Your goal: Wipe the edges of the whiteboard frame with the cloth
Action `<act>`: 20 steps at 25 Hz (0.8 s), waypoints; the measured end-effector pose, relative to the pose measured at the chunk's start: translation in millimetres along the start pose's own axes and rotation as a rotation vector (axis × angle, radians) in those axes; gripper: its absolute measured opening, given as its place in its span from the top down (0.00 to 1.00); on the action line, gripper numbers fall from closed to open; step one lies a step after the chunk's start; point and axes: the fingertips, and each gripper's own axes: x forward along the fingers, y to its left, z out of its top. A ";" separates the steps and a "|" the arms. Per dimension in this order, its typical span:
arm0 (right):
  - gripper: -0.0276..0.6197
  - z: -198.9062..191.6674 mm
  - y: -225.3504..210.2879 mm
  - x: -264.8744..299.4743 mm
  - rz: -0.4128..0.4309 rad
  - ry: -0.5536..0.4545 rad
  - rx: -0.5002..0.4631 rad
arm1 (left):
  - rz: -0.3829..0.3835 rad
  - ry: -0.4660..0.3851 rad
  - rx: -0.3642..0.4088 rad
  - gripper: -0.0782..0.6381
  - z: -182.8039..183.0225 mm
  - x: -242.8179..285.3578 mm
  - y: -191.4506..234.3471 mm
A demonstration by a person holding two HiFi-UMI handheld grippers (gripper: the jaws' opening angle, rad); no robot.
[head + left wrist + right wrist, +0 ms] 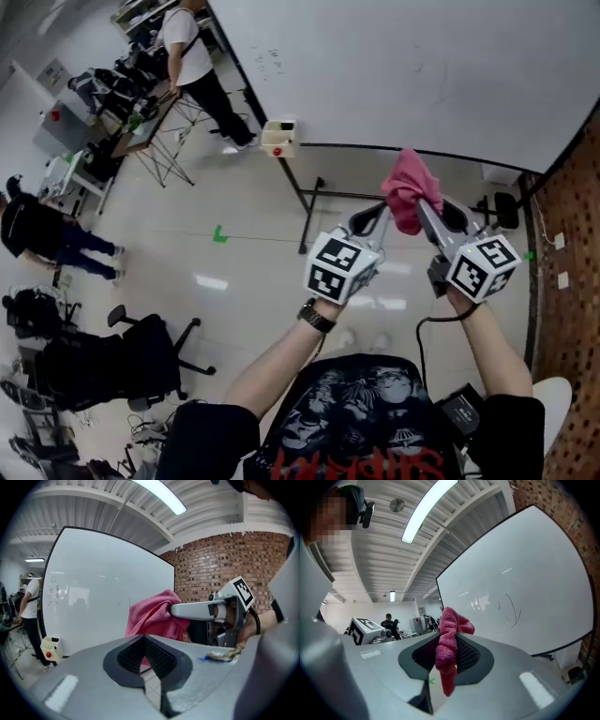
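The big whiteboard (394, 66) with its thin black frame (412, 150) stands ahead of me. A pink cloth (409, 190) hangs bunched in front of the board's lower edge, and my right gripper (419, 208) is shut on it. In the right gripper view the cloth (449, 641) is pinched between the pads of the right gripper (446, 644), with the whiteboard (525, 588) beyond. My left gripper (380, 214) sits just left of the cloth, shut and empty. The left gripper view has the left gripper (143, 639) below the cloth (152, 616), with the right gripper's finger (192, 610) reaching in.
A cream box with a red button (279, 138) hangs at the board's lower left corner above the stand's legs (309, 202). A brick wall (572, 244) runs along the right. People (192, 56), desks and office chairs (141, 347) fill the left side.
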 end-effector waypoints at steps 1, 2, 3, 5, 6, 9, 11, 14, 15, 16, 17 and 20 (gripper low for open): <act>0.84 10.0 -0.2 1.2 -0.005 0.005 -0.009 | -0.005 -0.001 -0.001 0.89 12.8 -0.1 1.0; 0.84 22.4 -0.7 4.1 0.000 0.012 -0.019 | 0.000 0.001 -0.007 0.89 27.6 1.2 3.0; 0.84 34.5 -1.2 9.1 0.013 0.016 -0.029 | 0.011 -0.002 -0.013 0.89 41.2 4.0 6.3; 0.84 52.4 -4.3 15.5 0.036 0.020 -0.041 | 0.016 -0.010 -0.023 0.89 57.5 15.7 7.9; 0.84 57.1 -6.0 13.7 0.039 0.024 -0.045 | 0.008 -0.008 -0.028 0.89 60.3 22.7 4.3; 0.84 63.9 -6.9 0.5 0.029 0.032 -0.063 | -0.012 0.016 -0.031 0.89 59.2 37.4 -8.8; 0.84 64.3 -6.0 -3.7 0.024 0.031 -0.055 | -0.029 0.030 -0.029 0.89 58.0 39.7 -12.7; 0.84 61.1 -7.9 -8.7 0.016 0.051 -0.034 | -0.064 0.029 -0.025 0.89 60.2 41.3 -17.4; 0.84 58.8 -9.1 -11.6 0.014 0.068 -0.024 | -0.076 0.029 -0.024 0.89 60.3 41.9 -19.4; 0.84 56.7 -10.5 -14.6 0.014 0.089 -0.016 | -0.088 0.029 -0.024 0.89 60.2 42.6 -21.1; 0.84 55.2 -11.9 -17.4 0.012 0.114 -0.013 | -0.098 0.029 -0.025 0.89 59.7 43.2 -21.9; 0.84 53.6 -13.8 -21.9 -0.002 0.168 -0.031 | -0.121 0.035 -0.031 0.89 54.2 45.3 -21.6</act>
